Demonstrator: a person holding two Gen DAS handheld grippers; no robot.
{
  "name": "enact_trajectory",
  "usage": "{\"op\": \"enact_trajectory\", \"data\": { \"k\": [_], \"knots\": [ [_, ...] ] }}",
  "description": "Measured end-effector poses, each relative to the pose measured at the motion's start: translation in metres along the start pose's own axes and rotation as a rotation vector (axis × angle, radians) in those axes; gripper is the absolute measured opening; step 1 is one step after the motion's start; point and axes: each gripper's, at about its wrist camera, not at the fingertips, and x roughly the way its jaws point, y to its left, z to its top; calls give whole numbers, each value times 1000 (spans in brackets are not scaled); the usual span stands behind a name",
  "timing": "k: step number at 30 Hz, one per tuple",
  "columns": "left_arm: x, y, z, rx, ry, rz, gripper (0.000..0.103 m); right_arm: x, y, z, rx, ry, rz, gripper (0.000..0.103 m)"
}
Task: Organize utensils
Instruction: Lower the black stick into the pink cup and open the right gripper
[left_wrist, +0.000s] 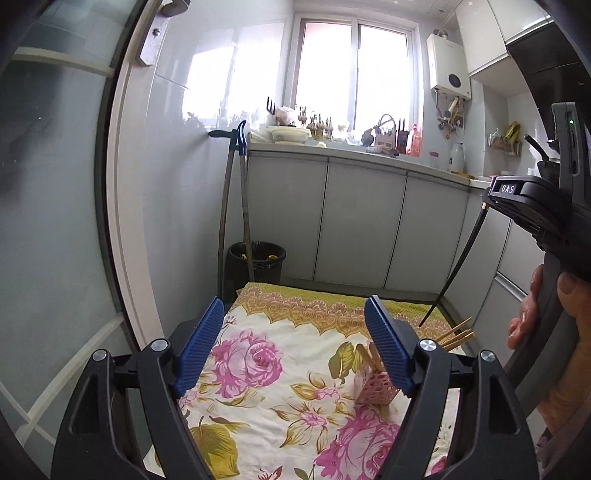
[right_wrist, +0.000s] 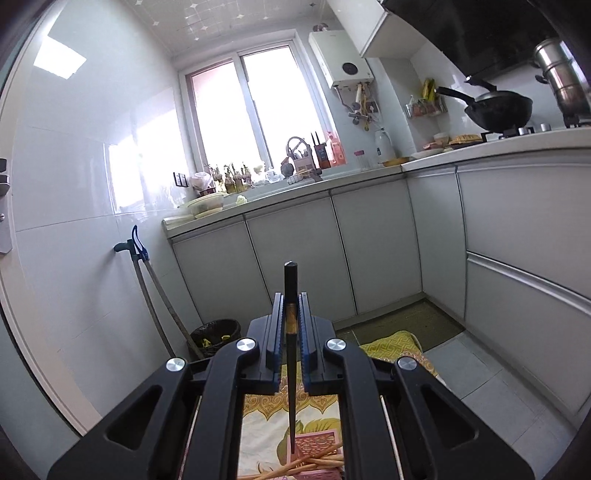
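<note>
While the right gripper (right_wrist: 290, 325) clamps its jaws on a black chopstick (right_wrist: 291, 387), the tip hangs above a pink holder (right_wrist: 314, 445) with wooden chopsticks (left_wrist: 456, 336). Left gripper (left_wrist: 295, 347) jaws stand wide, empty, over the floral cloth (left_wrist: 266, 402); the holder stands near the cloth's right edge.

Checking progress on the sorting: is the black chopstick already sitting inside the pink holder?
No, the black chopstick is clamped upright in the right gripper, its tip hanging above the pink holder.
</note>
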Motion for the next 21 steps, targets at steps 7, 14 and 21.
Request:
{"op": "enact_trajectory", "data": {
  "k": [7, 14, 21],
  "knots": [
    [13, 3, -12, 14, 35, -6, 75, 32, 6, -45, -60, -23, -72, 7],
    [3, 9, -7, 4, 15, 14, 75, 58, 9, -79, -88, 44, -102, 42],
    [-18, 11, 3, -26, -22, 10, 87, 6, 12, -56, -88, -29, -89, 85]
  ]
}}
